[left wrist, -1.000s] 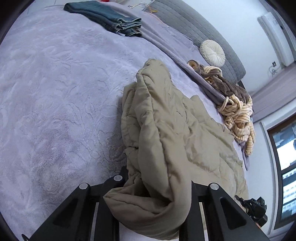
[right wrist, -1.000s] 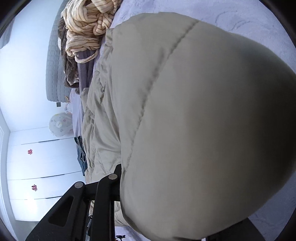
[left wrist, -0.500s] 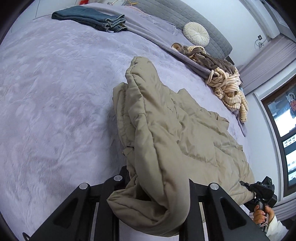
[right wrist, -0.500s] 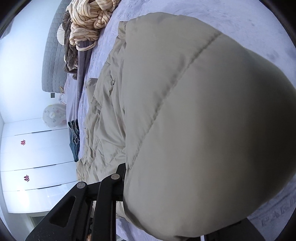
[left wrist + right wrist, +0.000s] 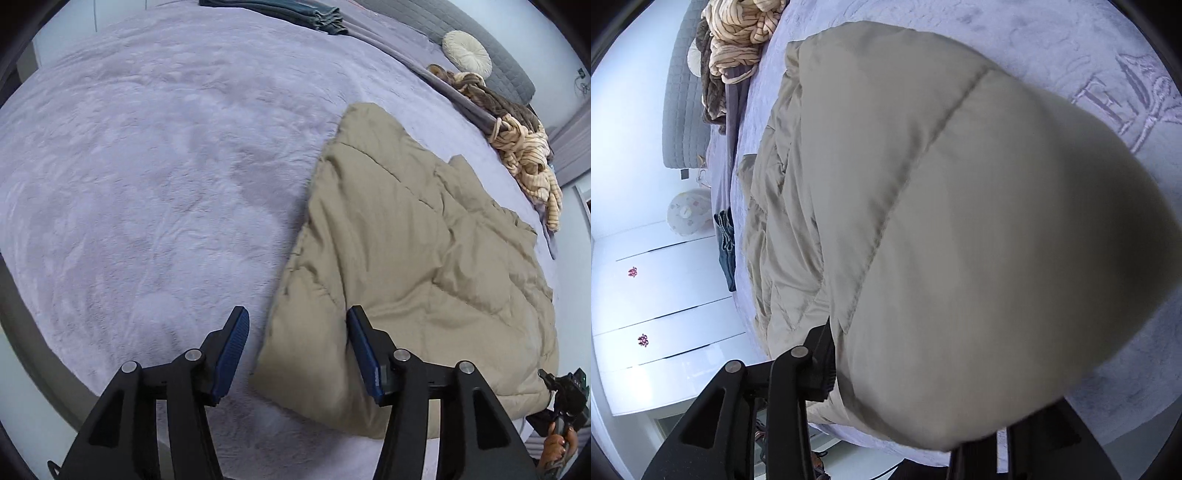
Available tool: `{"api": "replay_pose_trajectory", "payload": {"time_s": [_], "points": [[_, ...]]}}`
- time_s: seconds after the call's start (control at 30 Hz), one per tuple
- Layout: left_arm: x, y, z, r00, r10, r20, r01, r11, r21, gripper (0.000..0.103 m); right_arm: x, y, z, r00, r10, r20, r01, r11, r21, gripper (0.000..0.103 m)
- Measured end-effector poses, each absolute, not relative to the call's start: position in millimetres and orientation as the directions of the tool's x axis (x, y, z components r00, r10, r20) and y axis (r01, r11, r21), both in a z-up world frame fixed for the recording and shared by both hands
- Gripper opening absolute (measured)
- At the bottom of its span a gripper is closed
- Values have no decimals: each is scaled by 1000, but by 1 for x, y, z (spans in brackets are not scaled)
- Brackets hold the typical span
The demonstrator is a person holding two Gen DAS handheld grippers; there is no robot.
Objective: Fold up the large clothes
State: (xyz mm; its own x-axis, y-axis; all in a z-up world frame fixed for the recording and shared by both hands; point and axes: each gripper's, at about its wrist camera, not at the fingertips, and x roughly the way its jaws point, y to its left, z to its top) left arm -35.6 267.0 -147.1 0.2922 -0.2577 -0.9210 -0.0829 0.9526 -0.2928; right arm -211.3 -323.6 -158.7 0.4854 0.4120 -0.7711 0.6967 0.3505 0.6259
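Note:
A khaki padded jacket (image 5: 424,240) lies spread on the lilac bed cover (image 5: 147,166). My left gripper (image 5: 297,321) hovers above its near corner. Its jaws are opening and its blue pads (image 5: 231,347) touch nothing; the corner lies flat on the bed below them. In the right wrist view a puffed fold of the jacket (image 5: 942,184) fills the frame. It sits between the opening jaws of my right gripper (image 5: 923,354) and rests against the left finger (image 5: 822,354); the other finger is hidden. From the left wrist view the right gripper (image 5: 565,391) is at the jacket's far corner.
Folded jeans (image 5: 314,14) lie at the far end of the bed. A round cream cushion (image 5: 467,51) leans on the grey headboard (image 5: 424,18). A heap of striped and brown clothes (image 5: 524,147) sits by the bed's edge. White wardrobe doors (image 5: 665,295) stand beyond.
My left gripper has let go of the jacket's corner, which dropped flat onto the bed, and its jaws have spread. Both grippers have slid along the bed. The right one still has the fold.

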Motion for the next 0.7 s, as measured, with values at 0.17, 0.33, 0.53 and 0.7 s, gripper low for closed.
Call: {"api": "replay_pose_trajectory", "payload": {"time_s": [0.17, 0.33, 0.53, 0.7], "points": [[-45, 284, -145, 290, -127, -948, -142, 975, -174, 57, -226, -326, -143, 394, 351, -849, 730, 442, 521, 61], [-48, 267, -127, 264, -67, -962, -121, 987, -102, 57, -238, -325, -120, 354, 305, -884, 740, 487, 464, 65], [-56, 231, -101, 251, -116, -961, -27, 991, -127, 57, -245, -307, -102, 378, 348, -858, 661, 547, 514, 65], [-63, 209, -87, 230, -164, -959, 26, 986, -162, 57, -232, -285, -96, 360, 366, -858, 612, 602, 513, 69]]}}
